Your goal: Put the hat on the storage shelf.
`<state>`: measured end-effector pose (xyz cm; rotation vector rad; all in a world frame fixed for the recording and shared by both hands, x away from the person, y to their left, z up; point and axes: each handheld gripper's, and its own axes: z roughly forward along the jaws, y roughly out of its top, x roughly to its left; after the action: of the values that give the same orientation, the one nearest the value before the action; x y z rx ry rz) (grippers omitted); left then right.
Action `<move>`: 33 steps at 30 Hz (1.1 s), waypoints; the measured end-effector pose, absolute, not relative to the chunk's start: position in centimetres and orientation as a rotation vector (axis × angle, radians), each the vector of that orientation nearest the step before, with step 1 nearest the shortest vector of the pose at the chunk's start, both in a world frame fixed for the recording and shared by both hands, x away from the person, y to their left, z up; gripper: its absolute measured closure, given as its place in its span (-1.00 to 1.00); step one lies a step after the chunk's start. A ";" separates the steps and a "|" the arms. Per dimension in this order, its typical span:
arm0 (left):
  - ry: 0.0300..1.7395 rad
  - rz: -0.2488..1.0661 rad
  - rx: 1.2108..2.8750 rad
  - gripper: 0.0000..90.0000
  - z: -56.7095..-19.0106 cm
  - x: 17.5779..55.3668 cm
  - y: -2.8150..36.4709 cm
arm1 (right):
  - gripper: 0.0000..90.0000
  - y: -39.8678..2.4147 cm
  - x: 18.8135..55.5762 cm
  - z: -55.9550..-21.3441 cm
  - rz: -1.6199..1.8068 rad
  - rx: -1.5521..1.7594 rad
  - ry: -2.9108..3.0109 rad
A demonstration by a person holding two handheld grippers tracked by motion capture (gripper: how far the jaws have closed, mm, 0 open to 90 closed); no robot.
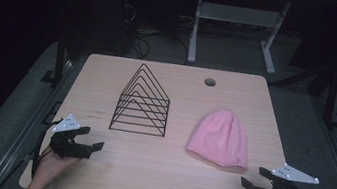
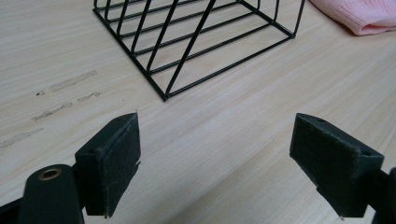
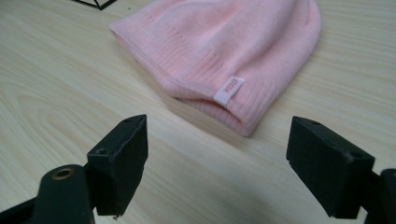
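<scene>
A pink knitted beanie [image 1: 221, 137] lies flat on the right half of the wooden table [image 1: 159, 174], its ribbed brim toward the front. In the right gripper view the beanie [image 3: 224, 51] carries a small white label on the brim. A black wire rack [image 1: 143, 103] of nested triangles stands left of centre; its base corner [image 2: 164, 95] lies ahead of my left gripper. My left gripper [image 1: 90, 137] rests near the front left edge, open and empty [image 2: 215, 158]. My right gripper [image 1: 256, 177] sits at the front right, open, just short of the brim [image 3: 217, 163].
A round cable hole [image 1: 210, 82] pierces the table near its back edge. Behind the table stands a white desk frame [image 1: 237, 29] among dark cables on the grey floor. Faint scuff marks [image 2: 65, 84] streak the wood left of the rack.
</scene>
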<state>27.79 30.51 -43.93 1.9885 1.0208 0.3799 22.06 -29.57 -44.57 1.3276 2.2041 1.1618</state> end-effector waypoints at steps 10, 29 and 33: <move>1.020 0.369 1.987 -0.65 -44.1 28.0 30.3 | -0.54 -29.6 23.2 -43.0 1.212 1.292 2.213; 1.023 0.372 1.969 -0.65 -44.0 28.0 30.7 | -0.52 -27.7 29.5 -39.7 1.179 1.230 2.340; 1.032 0.374 1.961 -0.65 -44.0 28.1 31.1 | -0.51 -27.7 31.0 -39.2 1.171 1.247 2.362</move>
<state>28.08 31.08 -43.96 1.9605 1.0321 0.3742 30.97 -27.68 -39.22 1.2468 2.3617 1.1713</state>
